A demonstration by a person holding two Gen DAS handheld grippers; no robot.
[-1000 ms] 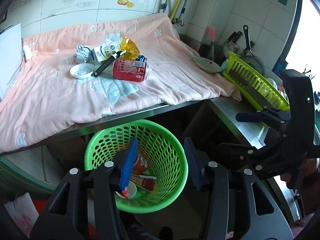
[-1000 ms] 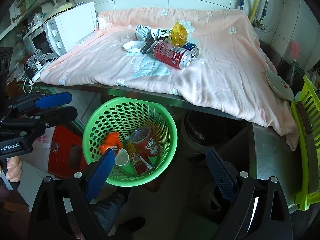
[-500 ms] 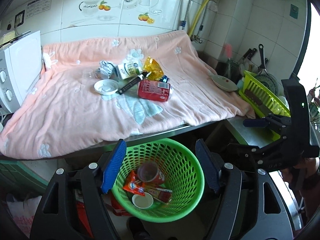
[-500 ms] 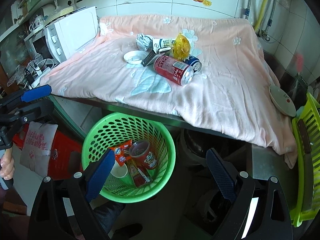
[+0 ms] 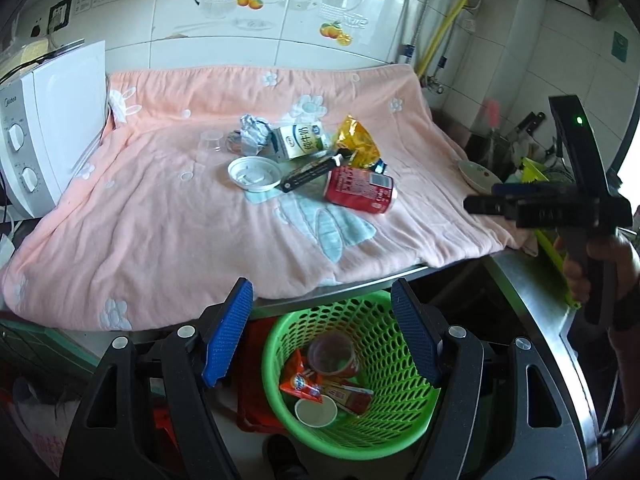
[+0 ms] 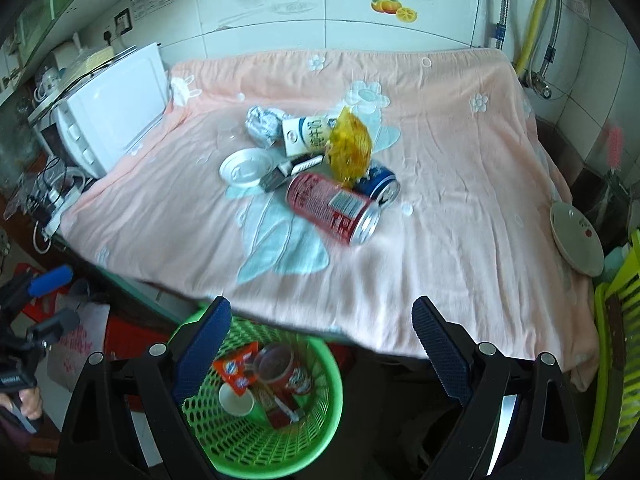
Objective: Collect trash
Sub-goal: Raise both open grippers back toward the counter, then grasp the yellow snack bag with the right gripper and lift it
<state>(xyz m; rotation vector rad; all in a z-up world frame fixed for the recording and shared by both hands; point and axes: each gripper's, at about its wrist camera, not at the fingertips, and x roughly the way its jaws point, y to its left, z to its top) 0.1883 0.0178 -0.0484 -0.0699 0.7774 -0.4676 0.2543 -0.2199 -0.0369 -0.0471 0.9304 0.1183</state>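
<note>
Green mesh bin (image 5: 360, 376) sits low in frame below the counter edge to catch trash, while both grippers, left gripper (image 5: 320, 332) and right gripper (image 6: 322, 344), gape empty toward the red cola can (image 6: 334, 208).

daylight fills both views, brightest at the far right of the left wrist view, where a window (image 5: 630, 152) blows out to white. the glossy wall tiles (image 5: 280, 20) carry soft glare. under the table the green basket (image 5: 404, 412) sits in dimmer shade. the right wrist view is smeared by motion blur, clearest on the red can (image 6: 334, 208) and the near edge of the pink cloth (image 6: 360, 332). fisheye bending curves the edges, and dark vignetting fills the corners.
</note>
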